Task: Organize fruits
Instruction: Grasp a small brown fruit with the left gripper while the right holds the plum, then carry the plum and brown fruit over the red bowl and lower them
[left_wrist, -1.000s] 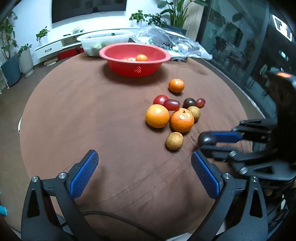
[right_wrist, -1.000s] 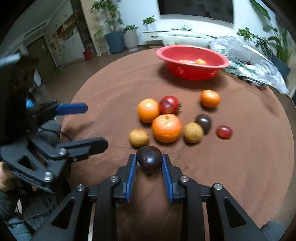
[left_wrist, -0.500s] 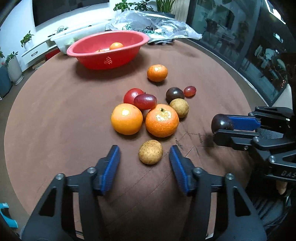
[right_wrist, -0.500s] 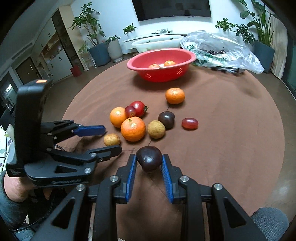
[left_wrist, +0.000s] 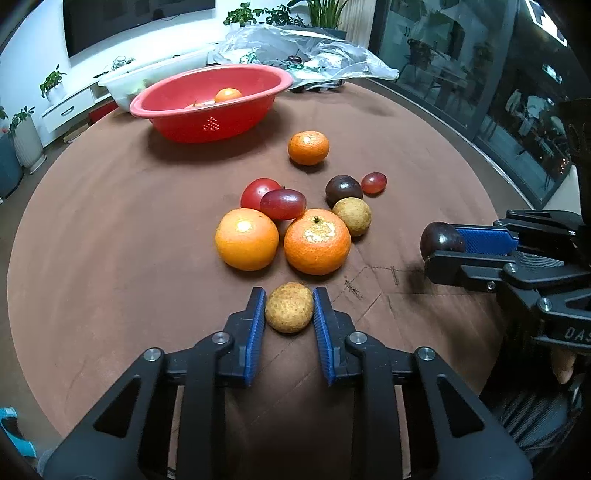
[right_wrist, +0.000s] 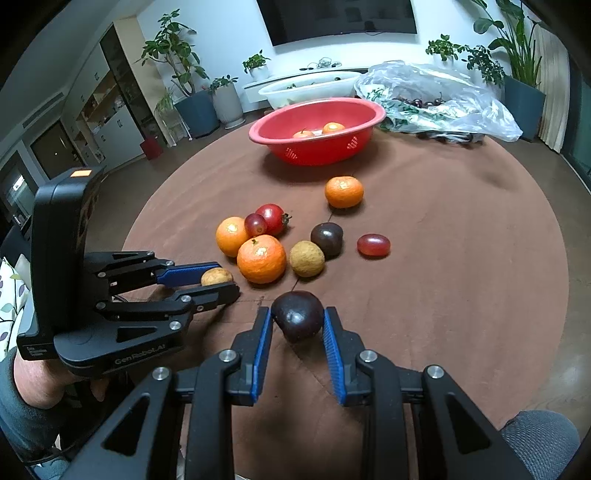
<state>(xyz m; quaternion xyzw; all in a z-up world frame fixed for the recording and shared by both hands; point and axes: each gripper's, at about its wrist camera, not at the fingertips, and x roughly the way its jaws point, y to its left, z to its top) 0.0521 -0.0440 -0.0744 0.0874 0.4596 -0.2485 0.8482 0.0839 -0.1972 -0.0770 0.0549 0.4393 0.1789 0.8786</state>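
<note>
Left wrist view showed the left gripper, its jaws just closed, pinching a small brown fruit on the table; rightward, the right gripper clamped a dark plum, both probably bound for the red bowl.

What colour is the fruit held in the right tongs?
Dark purple, almost black fruit, clearest in the right wrist view.

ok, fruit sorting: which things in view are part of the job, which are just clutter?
Job:
- left hand-held gripper, shut on tan fruit
- right hand-held gripper, shut on dark plum
- red basket, two fruits inside
- loose fruit on brown table: oranges, tomato, grapes

Lying about:
- plastic bag
- white tub
- potted plants
</note>
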